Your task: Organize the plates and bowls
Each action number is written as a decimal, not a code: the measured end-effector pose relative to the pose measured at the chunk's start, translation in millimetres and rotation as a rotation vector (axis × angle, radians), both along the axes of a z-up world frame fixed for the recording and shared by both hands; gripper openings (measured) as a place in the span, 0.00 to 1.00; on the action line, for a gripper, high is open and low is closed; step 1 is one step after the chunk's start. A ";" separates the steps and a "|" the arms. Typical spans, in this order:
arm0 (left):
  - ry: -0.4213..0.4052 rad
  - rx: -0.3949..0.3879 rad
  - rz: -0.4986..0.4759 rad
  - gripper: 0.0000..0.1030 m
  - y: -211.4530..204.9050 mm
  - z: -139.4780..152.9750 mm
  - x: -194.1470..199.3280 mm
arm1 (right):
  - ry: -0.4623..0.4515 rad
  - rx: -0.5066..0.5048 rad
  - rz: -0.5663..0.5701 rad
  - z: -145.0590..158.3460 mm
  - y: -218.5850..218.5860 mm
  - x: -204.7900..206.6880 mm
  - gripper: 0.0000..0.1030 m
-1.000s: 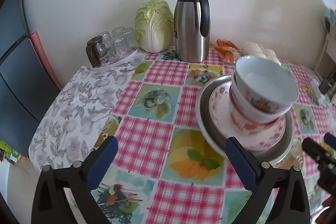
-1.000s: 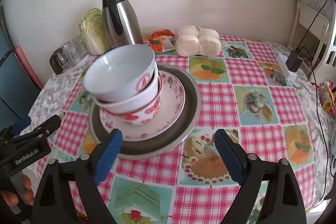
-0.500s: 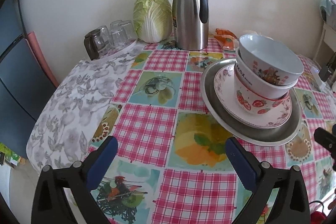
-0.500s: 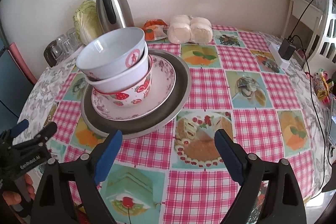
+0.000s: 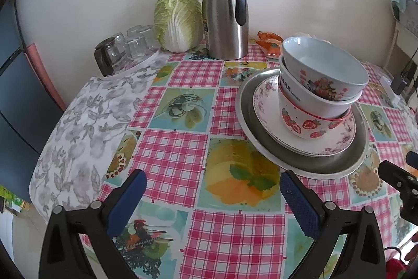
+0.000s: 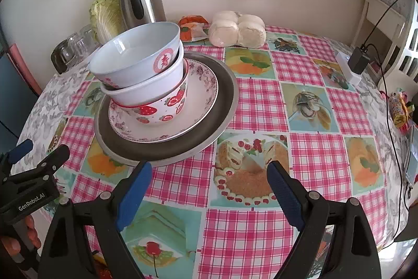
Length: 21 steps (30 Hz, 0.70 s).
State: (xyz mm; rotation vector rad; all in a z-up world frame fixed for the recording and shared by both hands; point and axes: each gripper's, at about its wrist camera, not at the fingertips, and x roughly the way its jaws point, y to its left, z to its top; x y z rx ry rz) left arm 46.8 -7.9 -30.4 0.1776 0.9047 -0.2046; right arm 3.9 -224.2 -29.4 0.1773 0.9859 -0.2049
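A stack stands on the checked tablecloth: a metal plate [image 5: 308,161] [image 6: 222,111], a floral plate [image 5: 269,109] [image 6: 198,101], a strawberry bowl [image 5: 308,122] [image 6: 162,109], a white bowl [image 5: 303,93] [image 6: 149,88] and a tilted pale blue bowl [image 5: 324,64] [image 6: 133,54] on top. My left gripper [image 5: 213,191] is open and empty, in front and to the left of the stack. My right gripper [image 6: 209,184] is open and empty, just in front of the metal plate's near rim. Each gripper shows at the edge of the other's view.
At the back by the wall stand a steel thermos jug [image 5: 224,15] [image 6: 141,1], a cabbage [image 5: 177,17], upturned glasses [image 5: 122,49], an orange packet [image 6: 193,28] and bagged buns [image 6: 237,29]. A power strip with a charger [image 6: 352,64] lies at the right.
Both grippers have drawn back and away from the stack, which looks smaller and farther. The stack rests on the table. Jaws stay open.
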 end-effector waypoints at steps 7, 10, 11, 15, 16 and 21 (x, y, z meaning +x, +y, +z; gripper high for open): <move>0.005 0.007 -0.008 1.00 -2.2 0.1 -1.0 | 0.013 -0.016 0.014 -2.3 3.9 1.7 0.87; 0.004 0.009 -0.014 1.00 -3.2 0.9 -1.9 | 0.019 -0.022 0.021 -3.2 5.6 2.3 0.87; 0.003 0.010 -0.016 1.00 -3.5 1.0 -2.0 | 0.020 -0.024 0.023 -3.4 6.0 2.5 0.87; 0.003 0.011 -0.014 1.00 -3.9 1.0 -2.1 | 0.022 -0.028 0.027 -3.8 7.2 2.8 0.87; 0.002 0.012 -0.013 1.00 -4.1 1.2 -2.2 | 0.023 -0.028 0.026 -3.9 7.2 2.9 0.87; 0.002 0.016 -0.015 1.00 -3.1 1.6 -2.3 | 0.027 -0.029 0.025 -4.0 6.6 3.0 0.87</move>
